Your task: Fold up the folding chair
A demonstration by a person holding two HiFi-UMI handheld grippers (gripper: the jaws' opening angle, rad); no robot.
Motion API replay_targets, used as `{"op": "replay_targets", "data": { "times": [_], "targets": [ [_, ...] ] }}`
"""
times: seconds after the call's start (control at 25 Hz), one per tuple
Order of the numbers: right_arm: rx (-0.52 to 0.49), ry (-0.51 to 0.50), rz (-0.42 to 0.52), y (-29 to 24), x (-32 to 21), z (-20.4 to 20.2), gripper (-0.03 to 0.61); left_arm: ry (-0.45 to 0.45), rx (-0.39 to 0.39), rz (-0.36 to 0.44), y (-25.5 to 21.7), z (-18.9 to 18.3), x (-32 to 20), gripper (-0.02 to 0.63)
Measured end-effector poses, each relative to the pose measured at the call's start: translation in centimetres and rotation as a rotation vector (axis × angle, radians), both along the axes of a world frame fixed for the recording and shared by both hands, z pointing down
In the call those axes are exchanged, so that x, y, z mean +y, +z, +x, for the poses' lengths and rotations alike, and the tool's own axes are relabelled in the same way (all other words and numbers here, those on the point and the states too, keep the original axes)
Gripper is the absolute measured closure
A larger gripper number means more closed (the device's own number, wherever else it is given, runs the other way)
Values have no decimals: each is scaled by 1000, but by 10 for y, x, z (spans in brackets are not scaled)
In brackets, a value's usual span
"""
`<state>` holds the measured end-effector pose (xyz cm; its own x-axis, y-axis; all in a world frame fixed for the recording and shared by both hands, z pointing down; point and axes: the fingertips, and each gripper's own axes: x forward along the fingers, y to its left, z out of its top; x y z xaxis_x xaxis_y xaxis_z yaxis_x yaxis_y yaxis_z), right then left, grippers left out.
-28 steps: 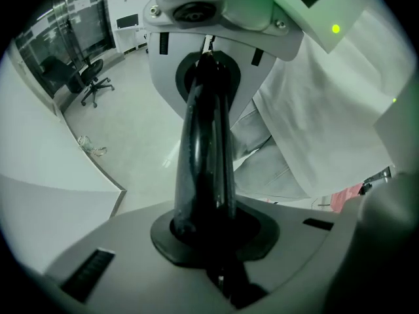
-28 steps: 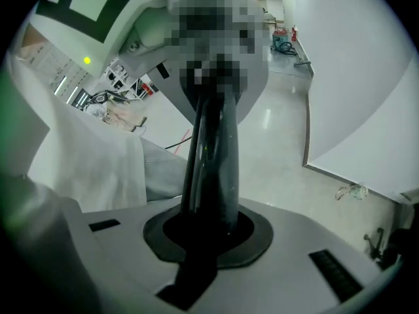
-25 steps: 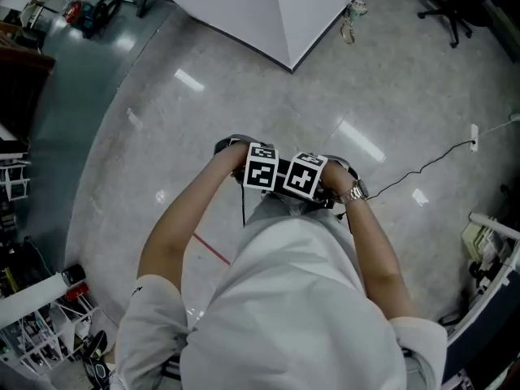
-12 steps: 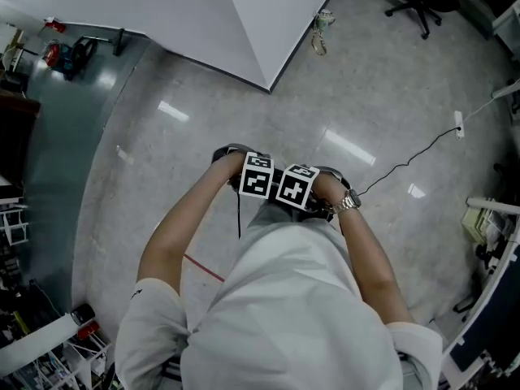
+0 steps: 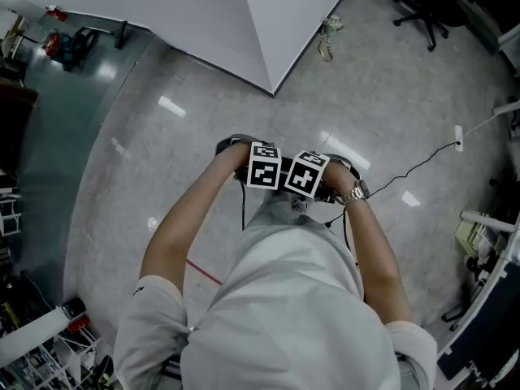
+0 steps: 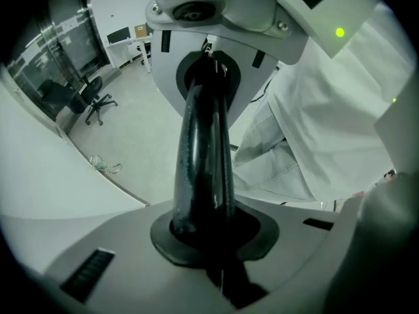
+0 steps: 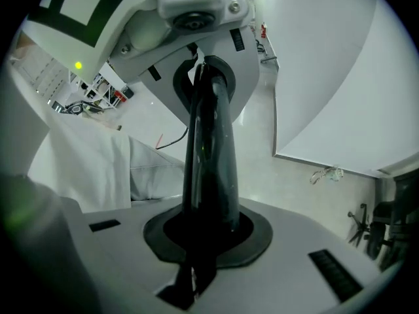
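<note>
No chair in any view; place, heading and long axis impossible to tell. Left gripper (image 6: 208,70) pressed together, both black jaws closed into one dark column, nothing between. Right gripper (image 7: 204,70) the same: jaws together, empty.

From the head view, both held side by side and touching in front of the white shirt (image 5: 284,299). Left cube (image 5: 262,166) and right cube (image 5: 307,174) facing up, jaws hidden beneath cubes and hands. Watch (image 5: 355,192) on the right wrist.

Below, pale polished floor (image 5: 162,153). Thin red line (image 5: 205,271) beside the left forearm. Black cable (image 5: 414,166) trailing off toward a plug at the right.

Ahead, corner of a white partition (image 5: 244,23). Just beside it a small tangled item (image 5: 327,39), too small to name. Office chair (image 5: 422,10) at the top right, black, on castors, partly cut off by the edge.

In each gripper view, a pale housing (image 6: 216,12) with a round lens behind the jaw tips, owner unclear.

Wire rack (image 5: 49,356) in the lower left corner, cut off, holding small things too blurred to tell.
</note>
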<state>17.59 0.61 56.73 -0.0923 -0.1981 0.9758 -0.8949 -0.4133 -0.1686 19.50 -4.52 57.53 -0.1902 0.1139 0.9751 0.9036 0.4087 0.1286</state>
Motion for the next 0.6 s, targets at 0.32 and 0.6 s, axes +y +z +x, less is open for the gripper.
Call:
{"op": "replay_targets", "data": {
  "times": [0.32,0.6],
  "targets": [
    [-101,-86,5,3,-5,47,531,-74,-53,-24,2,43,-5,558],
    [-143,-67,15,14,6,106,531,-80,-112,-17,13,99,4,558]
  ]
}}
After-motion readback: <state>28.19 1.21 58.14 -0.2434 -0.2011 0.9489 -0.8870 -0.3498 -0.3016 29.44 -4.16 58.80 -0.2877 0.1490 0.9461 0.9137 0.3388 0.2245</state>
